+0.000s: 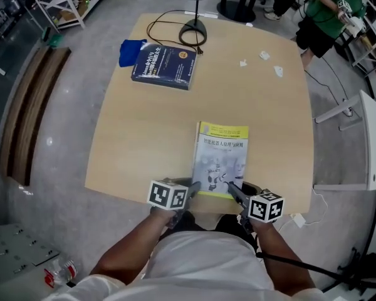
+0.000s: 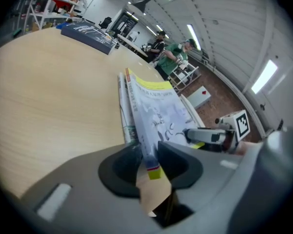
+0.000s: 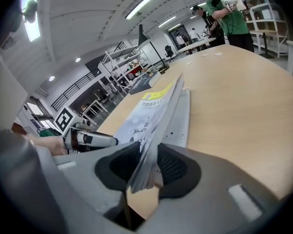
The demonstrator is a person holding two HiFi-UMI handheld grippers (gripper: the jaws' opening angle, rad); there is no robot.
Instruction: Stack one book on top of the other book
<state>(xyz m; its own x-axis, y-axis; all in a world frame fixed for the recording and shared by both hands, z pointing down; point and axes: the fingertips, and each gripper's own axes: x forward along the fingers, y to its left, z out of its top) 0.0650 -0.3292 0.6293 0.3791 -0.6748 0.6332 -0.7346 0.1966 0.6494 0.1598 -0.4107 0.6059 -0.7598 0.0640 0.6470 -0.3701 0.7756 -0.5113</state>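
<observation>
**Lift Step: Near Book Gripped at Both Corners**

The table (image 1: 144, 143) carries the dark blue book (image 1: 164, 66) near its far left corner and the yellow-banded book (image 1: 222, 158) at its near edge. The left hand-held gripper (image 1: 196, 186) is clamped on the yellow-banded book's near left corner. The right hand-held gripper (image 1: 231, 188) is clamped on its near right corner. Recommended: raise both sides evenly, keep the book level, and align its edges over the dark blue book before lowering.

Jaws of left gripper (image 2: 149, 159) clamp near corner of yellow-white book (image 2: 156, 112), which lies by near edge of table (image 2: 49, 96). At the book's other near corner, right gripper (image 2: 205, 136). Far edge: dark blue book (image 2: 88, 32).
</observation>
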